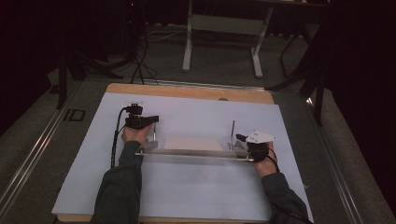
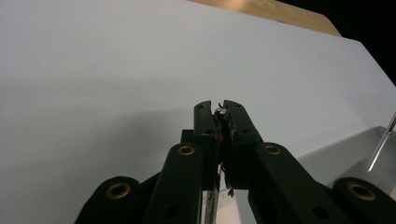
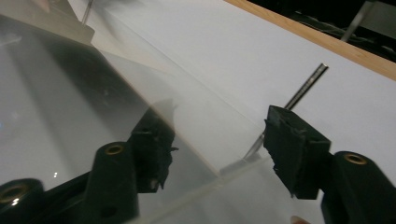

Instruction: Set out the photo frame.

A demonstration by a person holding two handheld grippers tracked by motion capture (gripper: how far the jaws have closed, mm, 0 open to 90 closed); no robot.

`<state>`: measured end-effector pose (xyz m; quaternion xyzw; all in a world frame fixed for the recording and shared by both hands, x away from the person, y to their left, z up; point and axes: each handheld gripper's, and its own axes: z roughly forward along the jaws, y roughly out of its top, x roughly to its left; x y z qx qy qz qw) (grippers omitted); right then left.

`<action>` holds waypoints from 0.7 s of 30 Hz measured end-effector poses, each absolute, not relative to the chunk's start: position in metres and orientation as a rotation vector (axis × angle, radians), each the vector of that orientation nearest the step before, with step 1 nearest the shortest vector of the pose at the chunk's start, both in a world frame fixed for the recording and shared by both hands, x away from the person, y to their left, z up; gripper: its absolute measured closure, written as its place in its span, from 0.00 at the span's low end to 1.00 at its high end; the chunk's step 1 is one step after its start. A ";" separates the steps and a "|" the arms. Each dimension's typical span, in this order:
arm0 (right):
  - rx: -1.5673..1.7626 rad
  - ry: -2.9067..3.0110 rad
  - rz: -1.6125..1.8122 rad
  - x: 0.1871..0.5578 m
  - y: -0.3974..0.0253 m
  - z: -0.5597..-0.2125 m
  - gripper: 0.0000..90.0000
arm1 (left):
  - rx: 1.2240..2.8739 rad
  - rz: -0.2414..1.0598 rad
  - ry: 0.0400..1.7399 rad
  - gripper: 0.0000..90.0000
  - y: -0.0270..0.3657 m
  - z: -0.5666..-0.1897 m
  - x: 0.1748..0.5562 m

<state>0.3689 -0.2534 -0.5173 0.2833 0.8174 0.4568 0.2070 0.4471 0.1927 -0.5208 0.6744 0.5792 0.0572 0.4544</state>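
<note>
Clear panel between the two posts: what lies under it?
Through the clear panel a pale rectangular sheet shows on the white table cover. Beneath that sheet nothing can be seen.

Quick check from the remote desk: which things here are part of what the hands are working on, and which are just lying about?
In the job:
- clear tray
- two upright rods, left and right
- left gripper, fingers shut on the tray's edge
- right gripper, fingers open around the tray's other end

Lying about:
- white sheet
- wooden board
- table frame on the floor beyond
</note>
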 end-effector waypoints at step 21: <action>0.798 2.309 1.306 0.372 -0.255 -0.516 0.51 | 1.675 0.139 1.387 0.89 0.196 -0.523 0.447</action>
